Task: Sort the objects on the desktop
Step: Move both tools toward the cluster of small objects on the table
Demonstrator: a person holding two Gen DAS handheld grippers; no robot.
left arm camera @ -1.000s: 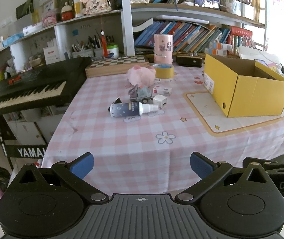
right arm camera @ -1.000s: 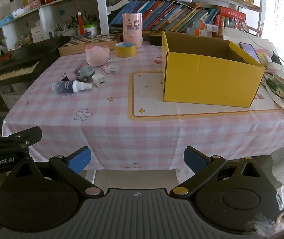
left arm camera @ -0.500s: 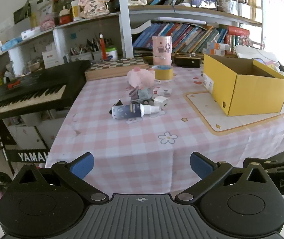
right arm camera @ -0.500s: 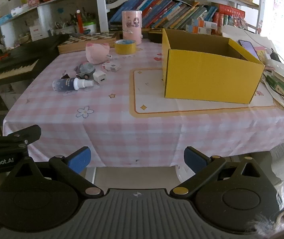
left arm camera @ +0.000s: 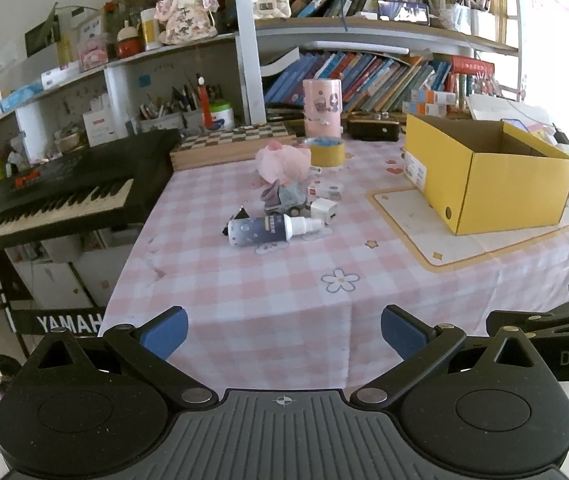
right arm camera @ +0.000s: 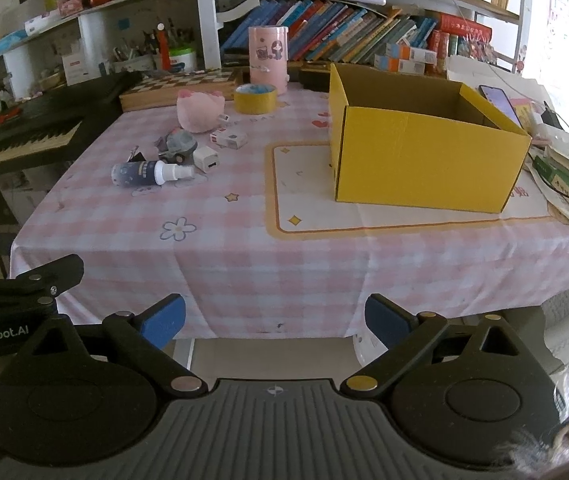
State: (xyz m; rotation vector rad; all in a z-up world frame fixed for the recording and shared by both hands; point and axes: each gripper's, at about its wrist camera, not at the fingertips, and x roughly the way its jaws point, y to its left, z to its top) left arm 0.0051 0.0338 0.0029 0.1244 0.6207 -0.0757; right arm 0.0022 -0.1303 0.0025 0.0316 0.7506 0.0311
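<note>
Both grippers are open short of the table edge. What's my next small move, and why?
Probably ease the left gripper forward toward the spray bottle. It lies on its side as the nearest loose item, both grippers are empty, and nothing shows inside the yellow box.

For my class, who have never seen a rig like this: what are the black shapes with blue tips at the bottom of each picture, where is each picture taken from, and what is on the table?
They are two hand-held grippers, one per hand, each carrying a camera that looks along its jaws. One picture shows the left gripper, the other the right gripper. Both stand open near the table's front edge and hold nothing. On the checked tablecloth lie a spray bottle, a white charger, a pink plush toy, a roll of yellow tape and an open yellow box.
</note>
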